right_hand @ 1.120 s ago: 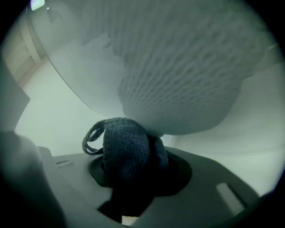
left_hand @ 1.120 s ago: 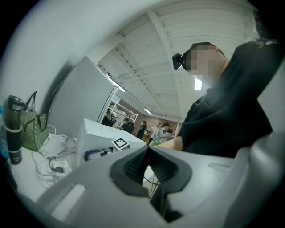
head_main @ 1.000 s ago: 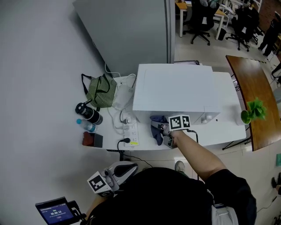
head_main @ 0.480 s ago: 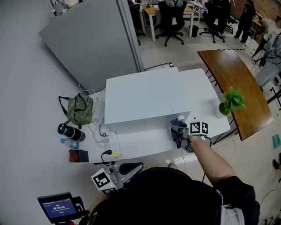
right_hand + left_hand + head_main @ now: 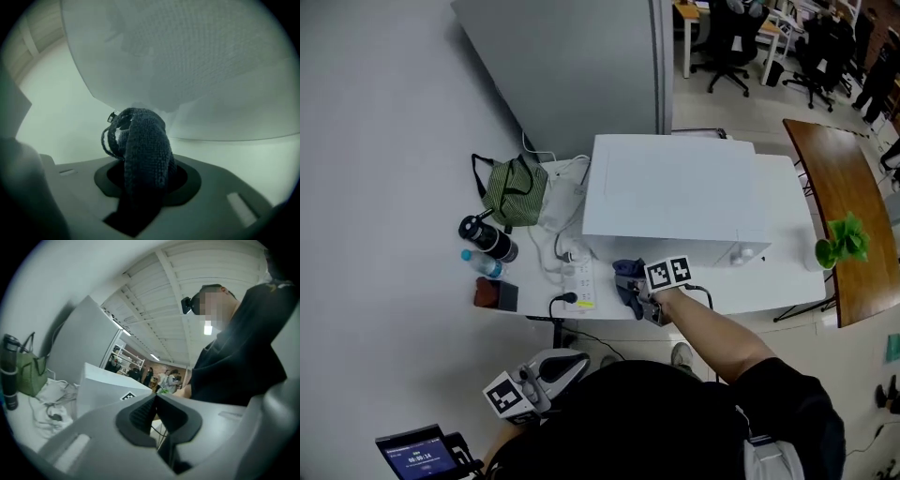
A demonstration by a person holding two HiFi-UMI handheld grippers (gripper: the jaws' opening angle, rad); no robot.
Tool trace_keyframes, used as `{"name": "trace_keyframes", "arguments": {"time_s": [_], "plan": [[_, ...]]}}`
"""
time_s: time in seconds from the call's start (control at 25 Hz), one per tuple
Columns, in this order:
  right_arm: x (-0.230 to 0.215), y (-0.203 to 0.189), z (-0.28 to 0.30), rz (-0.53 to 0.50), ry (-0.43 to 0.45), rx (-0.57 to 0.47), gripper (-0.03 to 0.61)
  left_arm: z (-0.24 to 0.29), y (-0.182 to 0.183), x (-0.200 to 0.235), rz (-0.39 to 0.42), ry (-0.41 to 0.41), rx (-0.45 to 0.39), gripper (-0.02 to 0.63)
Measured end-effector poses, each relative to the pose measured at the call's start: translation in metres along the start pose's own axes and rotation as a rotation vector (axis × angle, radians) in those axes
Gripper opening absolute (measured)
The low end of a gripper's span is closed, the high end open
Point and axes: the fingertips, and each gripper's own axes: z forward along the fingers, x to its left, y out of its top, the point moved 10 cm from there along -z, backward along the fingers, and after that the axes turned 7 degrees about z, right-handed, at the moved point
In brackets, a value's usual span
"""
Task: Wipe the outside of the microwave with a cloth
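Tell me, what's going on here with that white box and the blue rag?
A person is wiping down a white microwave that sits on a table, using a handheld gripper in each hand. The right gripper has its fingers shut on a dark blue cloth, held up to the microwave's lower front near its left end. The left gripper is shut and empty, held low by the person's body, away from the table.

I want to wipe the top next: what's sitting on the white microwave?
Nothing: the white box-shaped microwave has a bare flat top, fully in view. The right gripper holds the dark blue knitted cloth at its front.
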Motion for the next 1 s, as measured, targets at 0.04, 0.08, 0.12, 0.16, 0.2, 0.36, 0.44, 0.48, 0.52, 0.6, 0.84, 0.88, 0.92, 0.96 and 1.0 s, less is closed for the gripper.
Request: {"name": "trace_keyframes", "arguments": {"time_s": [0.04,0.08,0.12,0.16,0.2,0.36,0.44,0.48,0.52,0.6,0.84,0.88,0.92,0.96,1.0], "plan": [[0.003,0.002,0.019,-0.004,-0.001,0.014,0.153,-0.015,0.000,0.000,-0.001,0.030,0.004,0.003],[0.006,0.003,0.036,-0.010,-0.004,0.028,0.153,-0.029,0.000,0.000,-0.003,0.057,0.006,0.003],[0.009,0.004,0.051,-0.018,-0.008,0.043,0.153,-0.041,0.000,0.000,-0.006,0.080,0.007,0.003],[0.010,0.006,0.062,-0.025,-0.016,0.054,0.153,-0.051,0.000,0.001,-0.008,0.099,0.010,0.003],[0.010,0.007,0.070,-0.027,-0.027,0.054,0.153,-0.059,0.000,0.001,-0.011,0.113,0.013,0.003],[-0.006,0.020,0.056,0.035,-0.061,-0.036,0.153,-0.061,0.002,0.002,-0.008,0.116,0.024,0.003],[-0.017,0.021,0.029,0.044,-0.071,-0.061,0.153,-0.048,0.004,0.003,-0.003,0.086,0.029,0.003],[-0.025,0.018,0.010,0.053,-0.078,-0.076,0.153,-0.037,0.004,0.004,-0.002,0.065,0.032,0.003],[-0.035,0.015,-0.011,0.069,-0.087,-0.097,0.153,-0.025,0.004,0.004,-0.001,0.040,0.035,0.003],[-0.060,0.007,-0.060,0.112,-0.119,-0.153,0.153,0.006,0.004,0.003,0.005,-0.023,0.046,0.003],[-0.130,-0.012,-0.186,0.198,-0.239,-0.298,0.153,0.101,0.002,-0.008,0.023,-0.212,0.090,0.003],[-0.137,-0.014,-0.199,0.200,-0.250,-0.311,0.153,0.113,0.001,-0.010,0.026,-0.234,0.097,0.003],[-0.143,-0.016,-0.209,0.204,-0.260,-0.320,0.153,0.123,0.000,-0.012,0.028,-0.251,0.103,0.003],[-0.147,-0.018,-0.217,0.210,-0.267,-0.327,0.153,0.130,-0.001,-0.014,0.029,-0.264,0.108,0.003],[-0.150,-0.019,-0.222,0.214,-0.272,-0.331,0.153,0.135,-0.001,-0.015,0.028,-0.271,0.111,0.003]]}}
